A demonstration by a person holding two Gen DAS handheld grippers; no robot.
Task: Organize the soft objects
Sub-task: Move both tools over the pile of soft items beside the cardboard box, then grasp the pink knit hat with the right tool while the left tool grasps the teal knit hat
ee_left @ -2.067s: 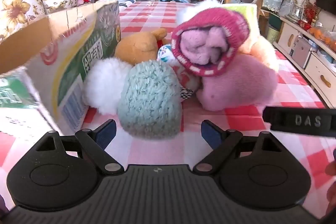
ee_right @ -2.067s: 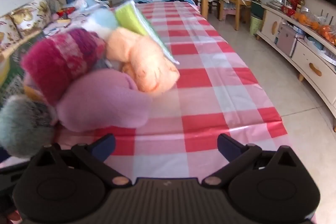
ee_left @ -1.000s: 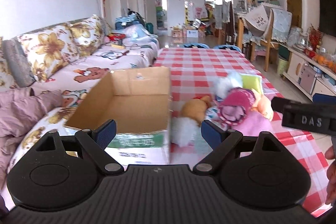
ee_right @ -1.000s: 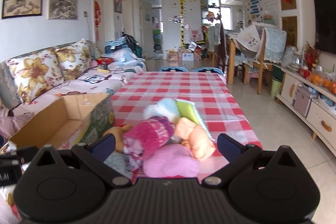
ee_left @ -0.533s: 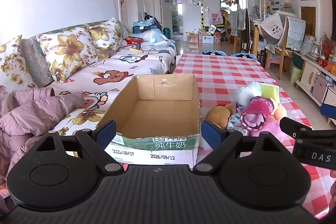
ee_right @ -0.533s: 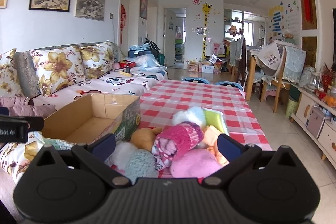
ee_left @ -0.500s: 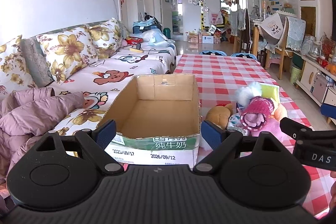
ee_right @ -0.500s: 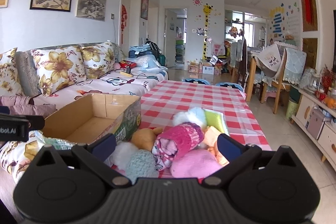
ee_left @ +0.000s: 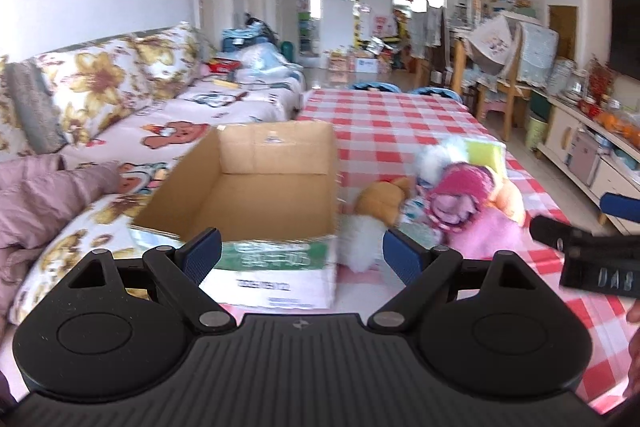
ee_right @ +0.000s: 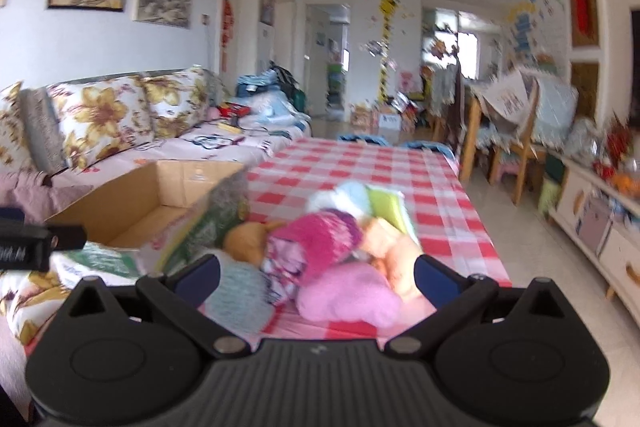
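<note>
The left gripper [ee_left: 301, 254] and right gripper [ee_right: 316, 278] are hovering with jaws spread wide, gripping nothing. A cardboard box [ee_left: 256, 195] is sitting just beside the heaped soft toys [ee_right: 332, 259] on the checked table [ee_right: 360, 171].

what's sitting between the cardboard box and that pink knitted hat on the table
A tan plush toy, with a white fluffy piece in front of it, lies between cardboard box and pink hat; left wrist view.

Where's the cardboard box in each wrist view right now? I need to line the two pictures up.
Left wrist: cardboard box centre-left, just beyond the open left gripper.
Right wrist: cardboard box at left edge, mid-height.
Shared landmark: the pink knit hat in the pile to the box's right.
</note>
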